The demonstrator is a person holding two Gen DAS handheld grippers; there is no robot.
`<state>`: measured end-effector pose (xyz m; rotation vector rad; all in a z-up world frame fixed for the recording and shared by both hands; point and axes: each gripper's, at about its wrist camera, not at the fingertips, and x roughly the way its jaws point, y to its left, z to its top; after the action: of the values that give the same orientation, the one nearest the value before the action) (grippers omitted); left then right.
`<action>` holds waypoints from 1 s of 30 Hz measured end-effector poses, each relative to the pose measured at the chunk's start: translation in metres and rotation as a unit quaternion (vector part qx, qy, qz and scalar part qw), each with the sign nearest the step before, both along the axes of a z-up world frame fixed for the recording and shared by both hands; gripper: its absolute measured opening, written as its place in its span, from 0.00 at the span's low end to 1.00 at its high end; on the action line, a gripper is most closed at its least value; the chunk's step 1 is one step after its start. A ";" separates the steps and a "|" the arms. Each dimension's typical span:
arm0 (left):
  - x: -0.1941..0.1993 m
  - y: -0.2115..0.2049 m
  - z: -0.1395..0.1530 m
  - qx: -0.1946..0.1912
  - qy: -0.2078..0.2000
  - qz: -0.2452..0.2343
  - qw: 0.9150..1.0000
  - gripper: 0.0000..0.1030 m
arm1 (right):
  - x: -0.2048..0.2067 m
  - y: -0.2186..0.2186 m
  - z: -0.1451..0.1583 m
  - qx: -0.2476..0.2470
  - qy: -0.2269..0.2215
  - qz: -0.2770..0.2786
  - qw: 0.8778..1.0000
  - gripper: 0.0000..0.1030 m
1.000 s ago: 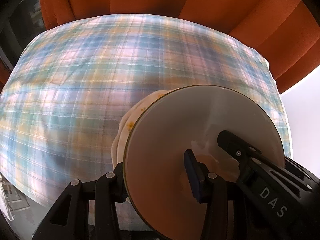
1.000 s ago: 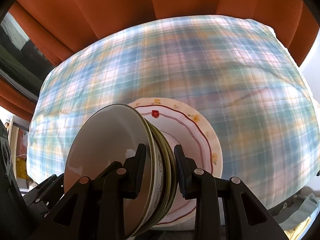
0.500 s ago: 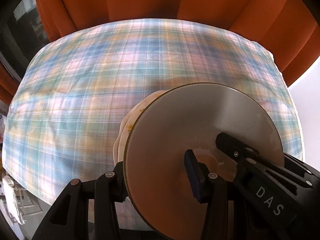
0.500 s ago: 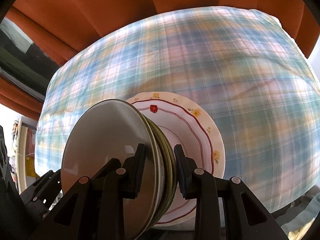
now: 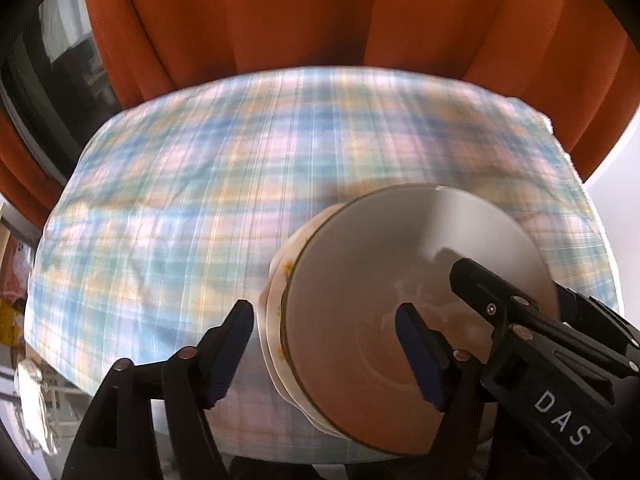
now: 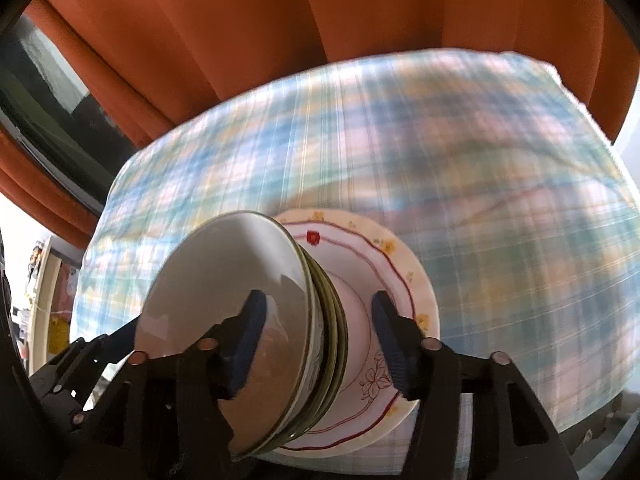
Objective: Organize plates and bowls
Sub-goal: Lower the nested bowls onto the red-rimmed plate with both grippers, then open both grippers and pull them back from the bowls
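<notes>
In the left wrist view, the left gripper (image 5: 324, 350) sits at the lower middle of the frame, its jaws opening: the left pad stands clear in front of the plaid cloth, while the right pad hangs over the inside of the top bowl (image 5: 416, 308). The rims of the stack of bowls (image 5: 276, 320) pass between the two pads with a gap on the left side, so I judge the grip is being let go because the stack now sits on the worktop (image 5: 200, 200) at the lower right of the frame. From here I count one grey-white top bowl and at least one pale rim with yellow marks under it; the rest is hidden. The right gripper (image 5: 516, 320) reaches in from the lower right, over the bowl's far side.

In the right wrist view, the right gripper (image 6: 316, 328) is at the lower middle, jaws also opening. One pad lies inside the top bowl (image 6: 224, 280), the other stands off to the right over the flowered plate (image 6: 376, 264), and neither seems to press on the rims between them. The nesting makes sense as tidying: smaller bowls gathered on one wide plate. I count one plate with a red line and yellow flowers, and about three or four bowl rims, some green-edged; blur prevents an exact count. Orange curtains (image 6: 280, 40) fill the top.
</notes>
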<state>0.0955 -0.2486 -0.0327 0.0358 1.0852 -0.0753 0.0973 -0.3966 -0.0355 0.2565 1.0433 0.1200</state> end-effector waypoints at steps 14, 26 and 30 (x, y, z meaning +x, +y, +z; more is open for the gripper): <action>-0.041 0.082 0.044 -0.045 -0.146 -0.017 0.988 0.82 | -0.050 0.055 0.061 -0.091 -0.133 -0.076 0.984 0.66; -0.091 0.198 0.032 -0.023 -0.202 -0.005 0.979 0.95 | -0.110 0.166 0.061 -0.112 -0.208 -0.050 0.970 0.84; -0.101 0.228 0.021 -0.012 -0.200 0.005 0.980 0.95 | -0.123 0.193 0.046 -0.112 -0.208 -0.055 0.970 0.87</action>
<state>-0.0052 -0.0209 -0.0122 0.0228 0.6818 -0.0684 -0.0260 -0.2033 0.0102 0.0767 0.6166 -0.0454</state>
